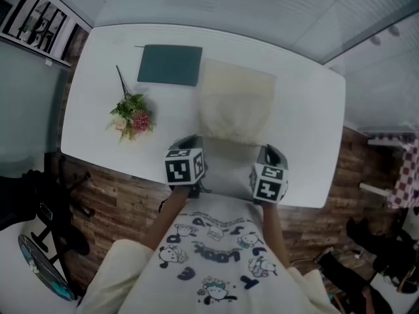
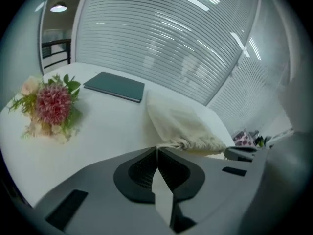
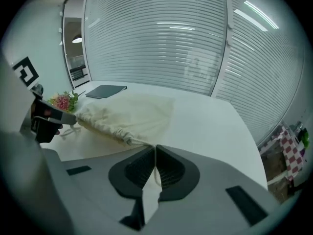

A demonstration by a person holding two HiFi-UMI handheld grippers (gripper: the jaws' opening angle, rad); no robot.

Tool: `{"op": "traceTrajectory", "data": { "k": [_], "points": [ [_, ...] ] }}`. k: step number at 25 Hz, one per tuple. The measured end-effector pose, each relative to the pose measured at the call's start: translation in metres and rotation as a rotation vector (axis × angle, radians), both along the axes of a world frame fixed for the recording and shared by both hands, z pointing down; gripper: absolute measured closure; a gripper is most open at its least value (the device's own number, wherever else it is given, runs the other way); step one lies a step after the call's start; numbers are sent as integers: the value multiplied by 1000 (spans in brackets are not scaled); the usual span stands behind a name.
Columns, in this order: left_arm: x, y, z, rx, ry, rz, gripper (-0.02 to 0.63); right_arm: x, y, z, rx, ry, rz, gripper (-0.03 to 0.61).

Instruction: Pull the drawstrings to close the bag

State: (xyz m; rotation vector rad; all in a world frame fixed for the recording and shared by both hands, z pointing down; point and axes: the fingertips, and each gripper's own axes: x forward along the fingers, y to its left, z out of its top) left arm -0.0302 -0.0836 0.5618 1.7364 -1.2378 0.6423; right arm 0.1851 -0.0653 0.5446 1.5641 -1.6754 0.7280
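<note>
I'm watching the cream drawstring bag (image 1: 236, 103) lying flat in the middle of the white tabletop (image 1: 308, 129), its long axis running near to far and its gathered mouth pointing toward the person. Both tools are sitting at that near end. The left hand-held gripper (image 2: 156, 150) is pinching its jaws together at the mouth's left corner and seems to be nipping the left drawstring (image 2: 160, 145) right where it leaves the cloth. The right hand-held gripper (image 3: 155, 148) is doing the same at the right corner, with the thin right drawstring (image 3: 155, 173) showing between its closed pads. The bag is lying just ahead of both, about equally near — so the closing pull, I'd judge, is going sideways, each hand outward. From the head view the marker cubes are covering the jaws; only the gripper views are showing the cords caught. A dark notebook (image 1: 170, 64) and a flower bouquet (image 1: 131, 116) are lying well off to the left.
</note>
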Motion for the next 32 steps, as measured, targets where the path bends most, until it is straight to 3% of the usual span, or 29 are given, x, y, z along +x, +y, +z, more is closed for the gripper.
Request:
{"op": "traceTrajectory", "data": {
  "k": [3, 10, 23, 27, 32],
  "points": [
    [-7, -3, 0, -39, 108, -100, 568, 9, -2, -2, 33, -18, 35, 557],
    [-29, -1, 8, -106, 249, -257, 568, 39, 5, 4, 35, -80, 171, 557],
    [-71, -7, 6, -109, 302, -369, 569, 107, 15, -7, 83, -38, 327, 557],
    [-57, -6, -2, -83, 270, -282, 571, 127, 18, -9, 83, -40, 351, 561],
    [-35, 4, 1, -69, 181, -87, 571, 97, 29, 12, 9, -135, 286, 561]
  ]
}}
